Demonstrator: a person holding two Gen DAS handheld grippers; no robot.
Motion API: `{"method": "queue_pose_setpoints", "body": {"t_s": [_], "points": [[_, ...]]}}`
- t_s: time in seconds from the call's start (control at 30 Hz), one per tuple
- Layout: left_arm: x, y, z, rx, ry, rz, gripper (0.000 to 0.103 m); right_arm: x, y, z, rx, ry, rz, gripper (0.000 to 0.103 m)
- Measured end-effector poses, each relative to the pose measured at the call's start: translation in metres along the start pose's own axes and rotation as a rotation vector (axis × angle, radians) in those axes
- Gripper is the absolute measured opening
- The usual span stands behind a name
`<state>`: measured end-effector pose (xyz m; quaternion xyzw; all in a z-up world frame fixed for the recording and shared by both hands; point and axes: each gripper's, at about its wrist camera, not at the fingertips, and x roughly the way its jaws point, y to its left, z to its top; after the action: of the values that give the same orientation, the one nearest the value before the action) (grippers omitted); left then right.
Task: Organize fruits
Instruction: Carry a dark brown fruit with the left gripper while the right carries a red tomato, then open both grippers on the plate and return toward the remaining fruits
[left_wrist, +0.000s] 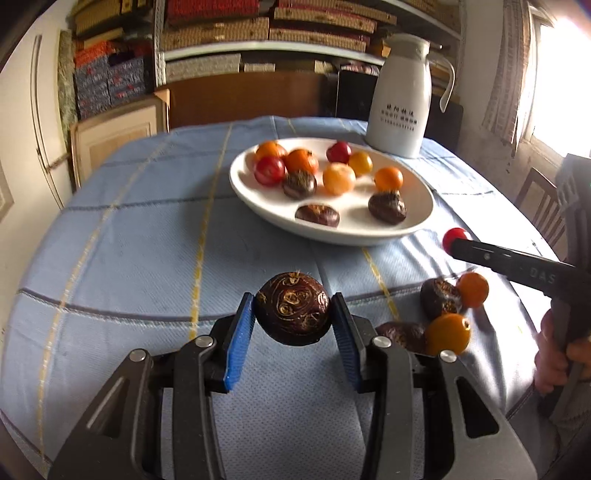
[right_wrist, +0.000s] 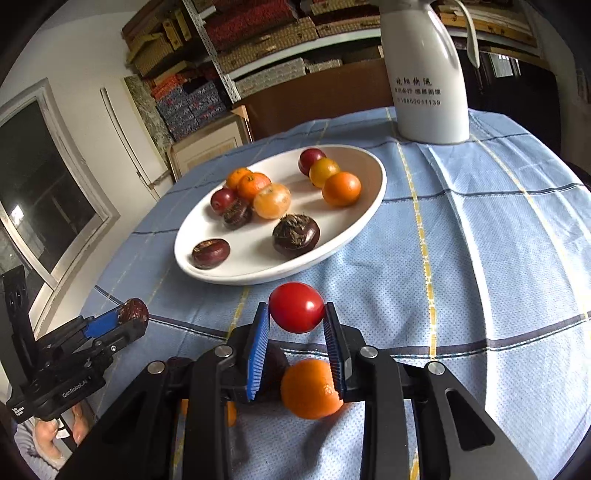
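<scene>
Left wrist view: my left gripper (left_wrist: 293, 314) is clamped on a dark brown water chestnut (left_wrist: 293, 308), blue pads pressing both sides, lifted off the blue checked tablecloth (left_wrist: 129, 258). Straight ahead of it sits the white plate (left_wrist: 421, 218) with oranges, red fruits and more chestnuts. Off to the right, my right gripper (left_wrist: 452, 242) pokes in with a red fruit (left_wrist: 455, 236) at its tip.

Right wrist view: my right gripper (right_wrist: 296, 321) is squeezed onto that red fruit (right_wrist: 296, 307), held above the cloth. Just below the fingers an orange (right_wrist: 310, 387) lies on the cloth. The plate (right_wrist: 373, 192) is ahead, a white jug (right_wrist: 424, 74) beyond it, the left gripper (right_wrist: 129, 314) low on the left.
</scene>
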<state>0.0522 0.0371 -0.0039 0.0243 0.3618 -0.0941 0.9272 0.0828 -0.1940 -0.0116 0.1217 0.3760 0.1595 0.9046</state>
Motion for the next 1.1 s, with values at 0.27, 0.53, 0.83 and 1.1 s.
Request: {"method": "queue_pose_setpoints", "body": {"t_s": [0.27, 0.53, 0.83, 1.1], "points": [[0.004, -0.011, 0.055, 0.014, -0.063, 0.011, 0.042, -0.021, -0.005, 0.022, 0.05, -0.1, 0.039, 0.03], [0.041, -0.031, 0.095, 0.062, -0.098, 0.083, 0.041, 0.009, 0.004, 0.081, 0.036, -0.114, 0.004, 0.03], [0.082, -0.023, 0.096, 0.033, -0.047, 0.09, 0.042, 0.058, 0.011, 0.09, 0.031, -0.055, -0.012, 0.03], [0.084, -0.021, 0.091, 0.041, -0.055, 0.111, 0.048, 0.053, 0.017, 0.084, -0.008, -0.085, -0.051, 0.043]]}}
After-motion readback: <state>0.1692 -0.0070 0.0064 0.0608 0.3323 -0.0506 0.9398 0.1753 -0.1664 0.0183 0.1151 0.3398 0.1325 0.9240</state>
